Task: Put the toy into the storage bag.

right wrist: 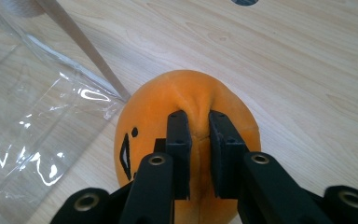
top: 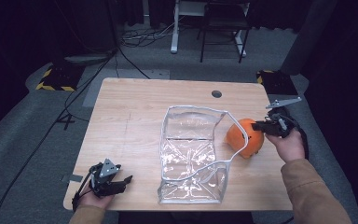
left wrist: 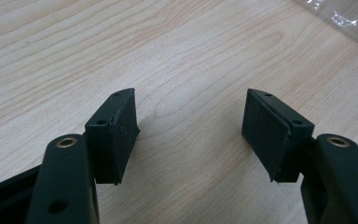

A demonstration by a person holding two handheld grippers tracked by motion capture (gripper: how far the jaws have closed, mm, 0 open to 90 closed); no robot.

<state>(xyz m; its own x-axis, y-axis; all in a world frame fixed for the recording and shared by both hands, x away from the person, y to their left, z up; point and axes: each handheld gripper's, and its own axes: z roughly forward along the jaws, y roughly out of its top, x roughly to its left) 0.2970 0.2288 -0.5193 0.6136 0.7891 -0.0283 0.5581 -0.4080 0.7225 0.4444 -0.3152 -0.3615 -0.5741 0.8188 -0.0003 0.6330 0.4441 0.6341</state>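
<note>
An orange plush toy (top: 245, 137) with a black face mark lies on the wooden table (top: 130, 126), right beside a clear plastic bag (top: 191, 154) with a white rim. My right gripper (top: 260, 126) is shut on the plush toy (right wrist: 186, 102), its pads pinching a fold of orange fabric at the top. The clear bag (right wrist: 32, 107) lies just left of the toy in the right gripper view. My left gripper (top: 123, 179) rests near the table's front left corner, jaws open over bare wood (left wrist: 191, 135) with nothing between them.
A round cable hole (top: 216, 94) sits near the table's far edge. Beyond the table are cables on the floor, a white desk leg and a dark chair frame. A corner of the clear bag (left wrist: 349, 18) shows at the upper right of the left gripper view.
</note>
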